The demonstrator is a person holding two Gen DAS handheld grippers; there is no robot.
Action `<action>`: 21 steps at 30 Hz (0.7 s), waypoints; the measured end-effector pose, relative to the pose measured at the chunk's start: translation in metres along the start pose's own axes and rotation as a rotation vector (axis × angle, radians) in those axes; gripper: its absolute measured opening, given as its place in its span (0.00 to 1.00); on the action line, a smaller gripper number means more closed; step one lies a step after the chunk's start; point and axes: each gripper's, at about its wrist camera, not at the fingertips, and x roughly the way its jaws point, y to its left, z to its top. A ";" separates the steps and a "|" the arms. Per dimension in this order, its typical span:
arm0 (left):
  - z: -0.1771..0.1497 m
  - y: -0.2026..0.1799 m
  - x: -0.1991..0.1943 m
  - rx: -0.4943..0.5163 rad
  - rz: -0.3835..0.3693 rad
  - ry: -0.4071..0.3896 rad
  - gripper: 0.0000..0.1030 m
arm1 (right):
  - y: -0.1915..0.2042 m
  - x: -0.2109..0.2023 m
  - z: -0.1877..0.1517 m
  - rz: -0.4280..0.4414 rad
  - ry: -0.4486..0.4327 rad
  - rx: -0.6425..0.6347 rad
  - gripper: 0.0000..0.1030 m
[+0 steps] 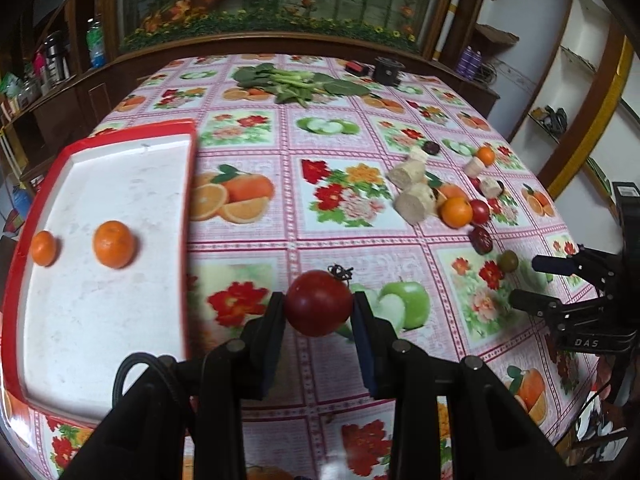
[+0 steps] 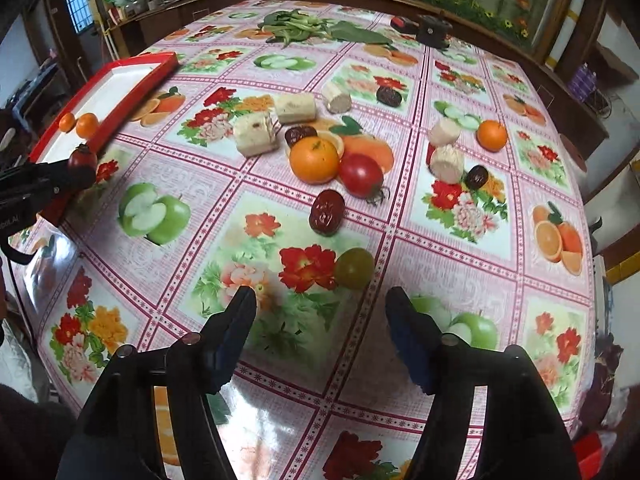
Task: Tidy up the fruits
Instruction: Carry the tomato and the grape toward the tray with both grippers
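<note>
Just right of the red tray (image 1: 36, 200), the left gripper (image 1: 318, 312) holds a red tomato (image 1: 318, 303) in its fingers; next, carry it toward nine o'clock. The right gripper (image 2: 320, 312), fingers wide, hovers over the bench (image 2: 400, 264) near a greenish tomato (image 2: 354, 268).

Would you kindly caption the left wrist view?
Left gripper carries a red tomato toward the red tray holding two oranges.

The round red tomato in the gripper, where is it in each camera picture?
Left wrist view: the round red tomato sits low in the middle, pinched by the left gripper.
Right wrist view: the same tomato is small at the far left edge.
Shared landmark: the red-rimmed white tray holding two small oranges, beside the tomato in both.
</note>
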 end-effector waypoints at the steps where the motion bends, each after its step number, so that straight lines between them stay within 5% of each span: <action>1: 0.000 -0.003 0.002 0.004 -0.005 0.004 0.35 | 0.000 0.001 0.000 -0.012 -0.005 0.002 0.65; 6: -0.001 -0.014 0.005 0.024 -0.013 0.014 0.35 | -0.005 0.015 0.010 -0.035 0.011 0.008 0.61; 8: -0.001 -0.017 0.006 0.024 -0.016 0.014 0.35 | -0.007 0.021 0.014 -0.049 0.023 0.009 0.36; 13: -0.002 -0.020 0.007 0.019 -0.015 0.016 0.35 | -0.015 0.022 0.011 -0.050 0.038 0.033 0.22; 21: -0.002 -0.027 0.006 0.014 -0.019 0.014 0.35 | -0.015 0.000 0.005 -0.014 0.000 0.045 0.21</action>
